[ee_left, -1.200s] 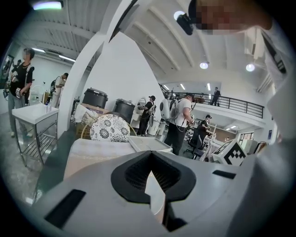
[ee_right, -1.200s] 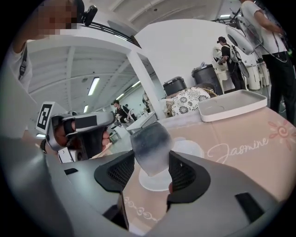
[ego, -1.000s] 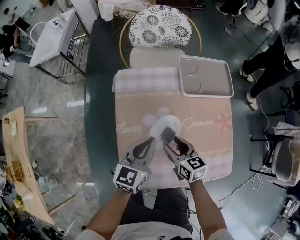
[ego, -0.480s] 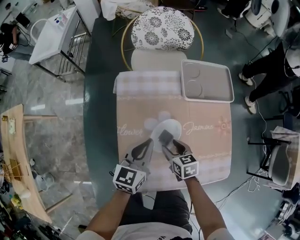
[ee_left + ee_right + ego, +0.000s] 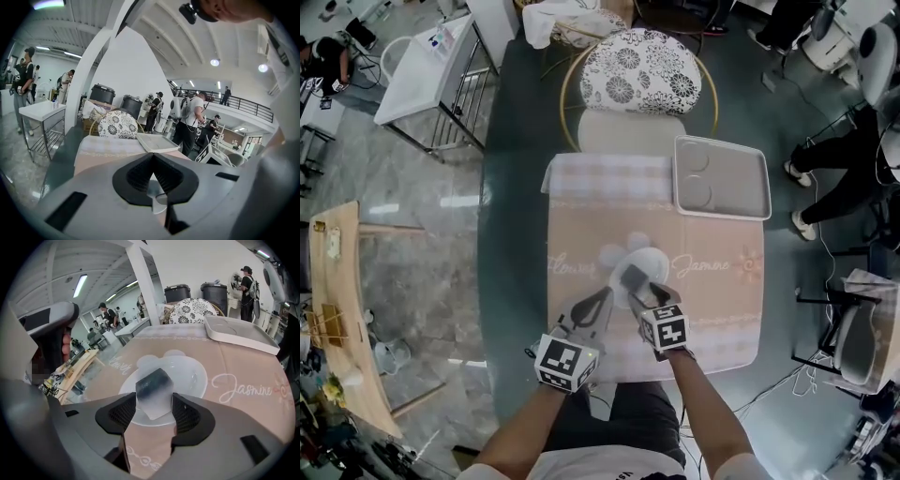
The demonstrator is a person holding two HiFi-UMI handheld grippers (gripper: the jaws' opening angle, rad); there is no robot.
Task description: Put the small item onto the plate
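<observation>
- The right gripper (image 5: 153, 405) has its jaws clamped on a small block (image 5: 151, 383), dark on top and pale below.
- The block sits over the white plate's (image 5: 194, 376) near rim, perhaps just clear of it.
- The left gripper (image 5: 152, 160) has its jaws closed together and empty, beside the plate.

The plate (image 5: 188, 374) looks glossy and smooth, the cloth (image 5: 243, 369) matt, the small item (image 5: 152, 391) frosted.

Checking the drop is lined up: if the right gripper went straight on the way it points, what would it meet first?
Most likely the white plate: the right gripper, shut on the small block, points down onto its near part. How far above it the gripper hangs is unclear.
</observation>
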